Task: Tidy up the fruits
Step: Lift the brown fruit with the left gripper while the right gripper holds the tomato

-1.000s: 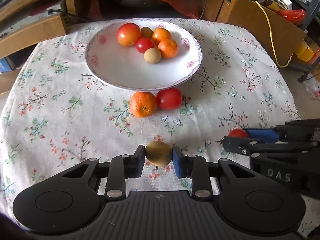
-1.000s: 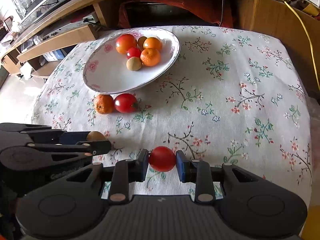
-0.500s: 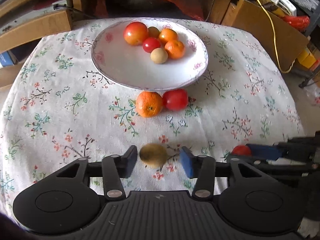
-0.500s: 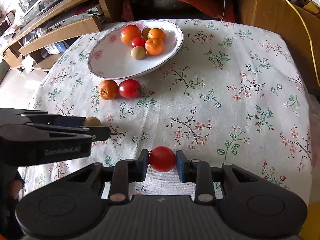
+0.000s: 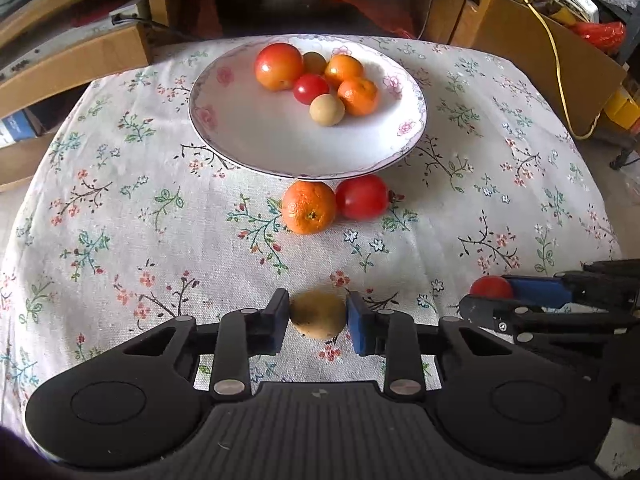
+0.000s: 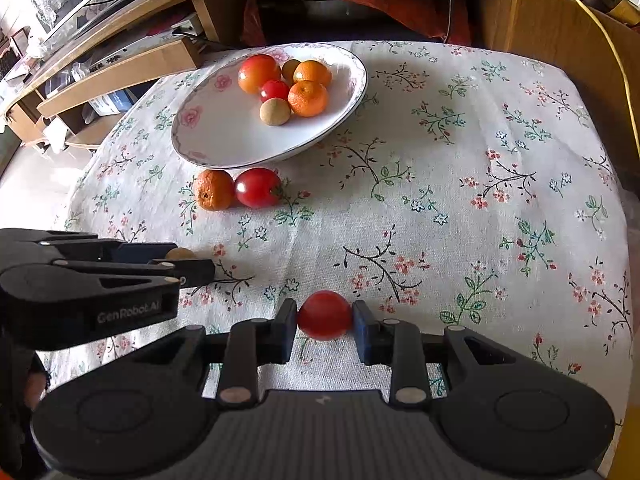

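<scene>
My left gripper (image 5: 318, 316) has its jaws closing on a small brown fruit (image 5: 318, 320); both pads touch its sides just above the flowered cloth. My right gripper (image 6: 325, 316) is shut on a small red tomato (image 6: 325, 312) and shows at the right edge of the left wrist view. A white flowered plate (image 5: 256, 136) at the far side holds several fruits: oranges, a red tomato, a beige ball, a large red-orange fruit. An orange (image 5: 309, 207) and a red tomato (image 5: 362, 197) lie on the cloth against the plate's near rim.
The table with the flowered cloth (image 5: 120, 220) is bounded at the back by wooden furniture (image 5: 72, 64) and a cardboard box (image 5: 536, 60) with a yellow cable. The left gripper (image 6: 188, 260) sits close beside the right one, to its left.
The left jaws opened around the brown fruit half a second ago and have closed back onto it. The right gripper kept its hold on the small tomato.
</scene>
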Tool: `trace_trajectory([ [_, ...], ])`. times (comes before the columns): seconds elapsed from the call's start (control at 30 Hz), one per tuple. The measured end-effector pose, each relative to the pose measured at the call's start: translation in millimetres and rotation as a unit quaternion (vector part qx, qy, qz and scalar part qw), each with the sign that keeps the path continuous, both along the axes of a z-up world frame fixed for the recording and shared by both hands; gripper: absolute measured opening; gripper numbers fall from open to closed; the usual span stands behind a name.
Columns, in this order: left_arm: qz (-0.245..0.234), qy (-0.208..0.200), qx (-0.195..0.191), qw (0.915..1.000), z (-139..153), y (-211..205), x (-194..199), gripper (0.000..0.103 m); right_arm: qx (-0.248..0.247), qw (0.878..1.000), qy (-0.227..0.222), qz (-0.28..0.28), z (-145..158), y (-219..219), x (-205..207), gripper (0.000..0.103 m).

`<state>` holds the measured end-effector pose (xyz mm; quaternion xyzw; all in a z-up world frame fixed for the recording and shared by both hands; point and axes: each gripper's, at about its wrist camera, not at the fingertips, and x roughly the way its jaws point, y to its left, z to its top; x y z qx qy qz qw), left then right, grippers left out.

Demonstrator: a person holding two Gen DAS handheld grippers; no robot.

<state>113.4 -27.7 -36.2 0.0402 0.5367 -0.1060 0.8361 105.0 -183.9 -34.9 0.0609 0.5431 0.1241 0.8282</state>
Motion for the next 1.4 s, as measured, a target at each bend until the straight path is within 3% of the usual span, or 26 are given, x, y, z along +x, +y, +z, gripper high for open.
trace_trajectory([
  [1.4,0.008,-0.049,-0.014,0.9987,34,5,11,0.037,0.006,0.998,-0.058,0.003,37,17,25,0.021],
])
